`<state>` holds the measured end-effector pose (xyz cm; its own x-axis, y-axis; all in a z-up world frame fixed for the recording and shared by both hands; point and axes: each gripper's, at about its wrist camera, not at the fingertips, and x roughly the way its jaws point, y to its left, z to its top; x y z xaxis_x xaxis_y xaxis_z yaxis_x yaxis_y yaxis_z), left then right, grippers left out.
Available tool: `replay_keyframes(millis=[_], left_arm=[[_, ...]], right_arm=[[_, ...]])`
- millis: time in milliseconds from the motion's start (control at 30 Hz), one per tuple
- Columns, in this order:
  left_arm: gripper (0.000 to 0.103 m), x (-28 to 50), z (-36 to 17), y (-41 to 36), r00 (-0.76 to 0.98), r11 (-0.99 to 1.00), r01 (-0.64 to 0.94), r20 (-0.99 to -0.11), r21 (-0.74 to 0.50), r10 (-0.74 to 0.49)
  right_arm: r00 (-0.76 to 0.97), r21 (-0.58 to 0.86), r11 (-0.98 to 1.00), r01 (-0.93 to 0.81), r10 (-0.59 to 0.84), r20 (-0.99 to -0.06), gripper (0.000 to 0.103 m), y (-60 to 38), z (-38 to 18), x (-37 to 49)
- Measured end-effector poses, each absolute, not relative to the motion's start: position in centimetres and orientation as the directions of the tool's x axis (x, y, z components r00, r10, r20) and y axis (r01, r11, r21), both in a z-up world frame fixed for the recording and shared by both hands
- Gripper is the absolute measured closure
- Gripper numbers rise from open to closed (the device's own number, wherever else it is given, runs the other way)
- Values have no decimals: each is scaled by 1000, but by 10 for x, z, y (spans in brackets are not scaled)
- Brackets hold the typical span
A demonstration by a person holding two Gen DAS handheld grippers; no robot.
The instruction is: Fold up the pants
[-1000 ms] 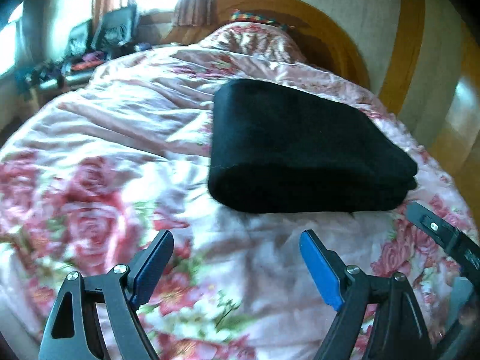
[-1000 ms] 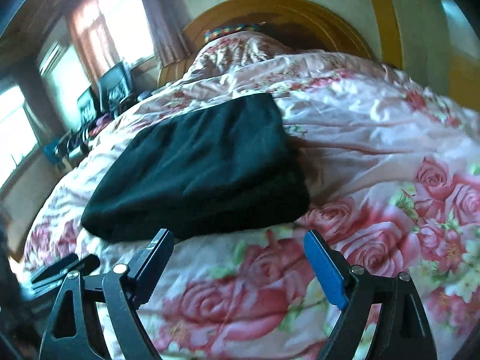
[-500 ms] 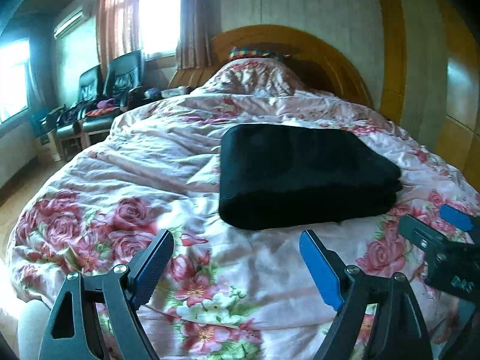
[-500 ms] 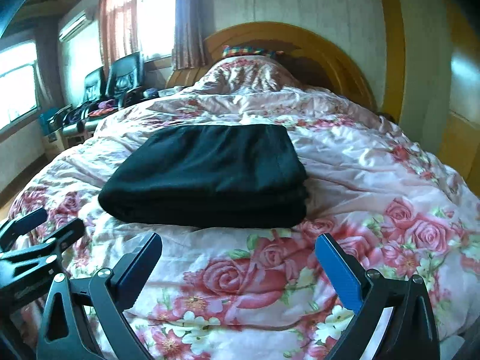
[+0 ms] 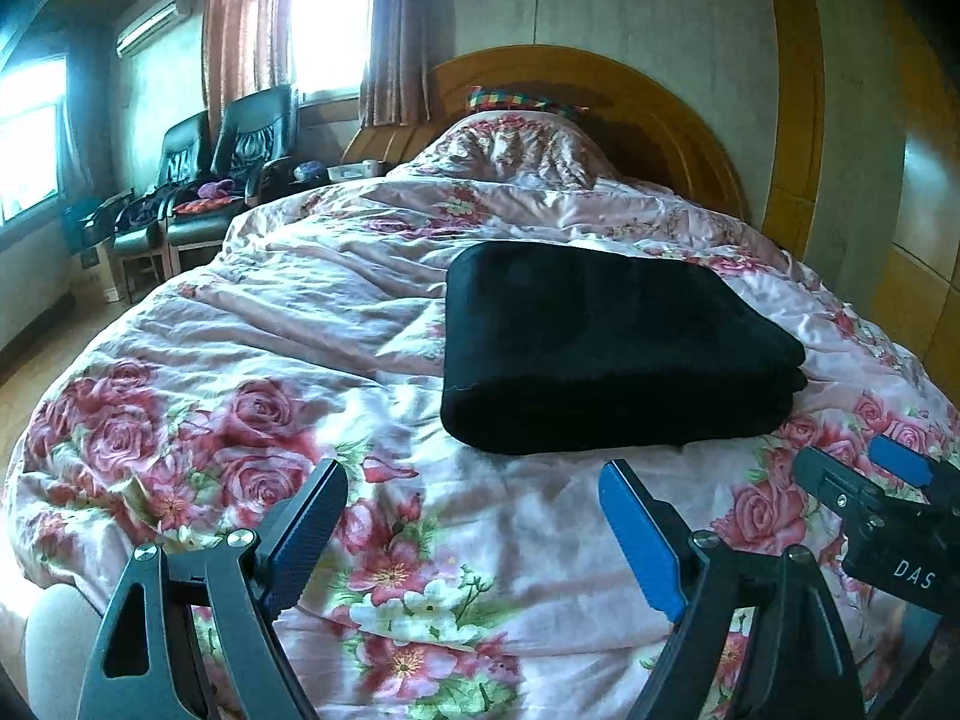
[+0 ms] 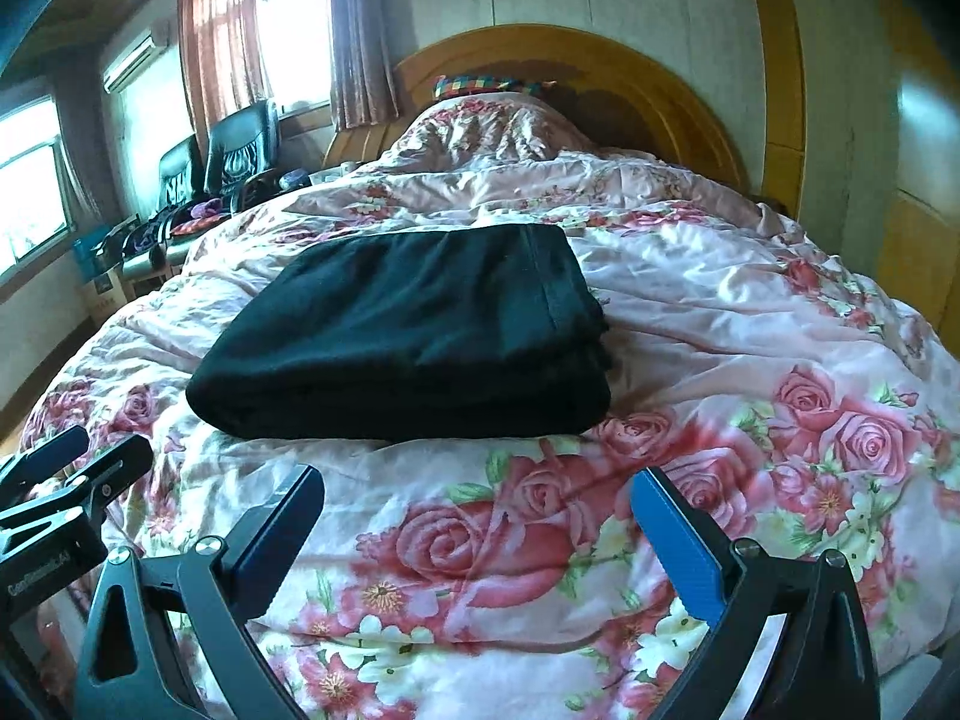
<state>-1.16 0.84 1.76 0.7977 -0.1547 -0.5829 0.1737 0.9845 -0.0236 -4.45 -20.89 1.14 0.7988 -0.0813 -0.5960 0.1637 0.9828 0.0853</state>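
Sunlit bedroom around us, and one bed (image 5: 252,324) under a rose-print quilt fills both views, its wooden headboard (image 5: 660,120) at twelve o'clock and two black armchairs (image 5: 234,150) at ten. We count one pair of pants (image 5: 600,348), black, folded into a thick stacked bundle, lying at about one o'clock in the left view and eleven o'clock in the right. We've pulled back and risen over the last second, so more room shows and the bundle sits farther off untouched; we judge the folding finished. Two tools: left tool (image 5: 474,531) spread apart and empty, right tool (image 6: 480,537) likewise, neither touching cloth.
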Motion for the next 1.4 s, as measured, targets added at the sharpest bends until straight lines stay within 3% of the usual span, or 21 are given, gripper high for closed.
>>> replay_keyframes(millis=[633,1400], left_arm=[[16,-3,9,11,761,992,125,-640,-16,-106],[16,-4,7,9,754,992,127,-649,-9,-102]], right_arm=[[782,111,978,176,-70,-619,0,-215,5,-42],[771,124,976,177,-59,-634,0,-214,0,-41]])
